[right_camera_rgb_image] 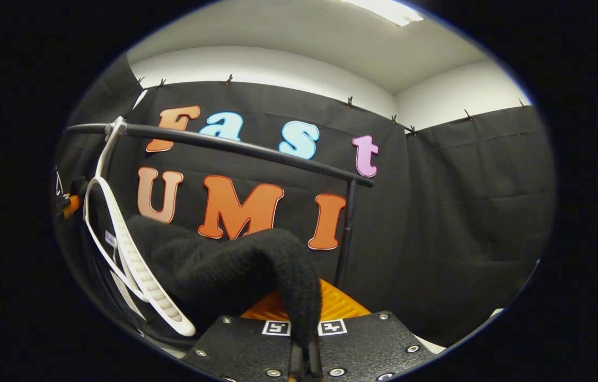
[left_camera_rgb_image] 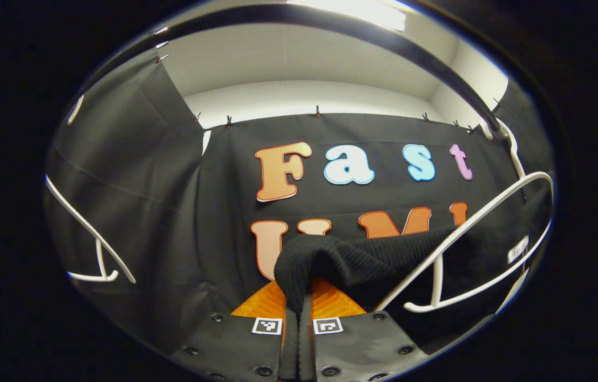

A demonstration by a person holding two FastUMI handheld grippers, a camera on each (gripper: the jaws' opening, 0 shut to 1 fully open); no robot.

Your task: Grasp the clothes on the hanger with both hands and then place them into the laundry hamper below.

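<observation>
A black knitted garment (left_camera_rgb_image: 362, 260) hangs off a white hanger (left_camera_rgb_image: 468, 254) at the right of the left gripper view. My left gripper (left_camera_rgb_image: 299, 300) is shut on a fold of it, the cloth pulled up between the fingers. In the right gripper view the same black garment (right_camera_rgb_image: 235, 265) drapes from a white hanger (right_camera_rgb_image: 134, 265) at the left. There my right gripper (right_camera_rgb_image: 304, 329) is shut on another fold, which hangs down over the fingers. The hamper is out of sight.
A black rail (right_camera_rgb_image: 235, 148) runs across the booth, held by an upright post (right_camera_rgb_image: 346, 233); the hanger hooks onto it. A second white hanger (left_camera_rgb_image: 92, 249), bare, hangs at the left of the left gripper view. Black cloth walls stand behind.
</observation>
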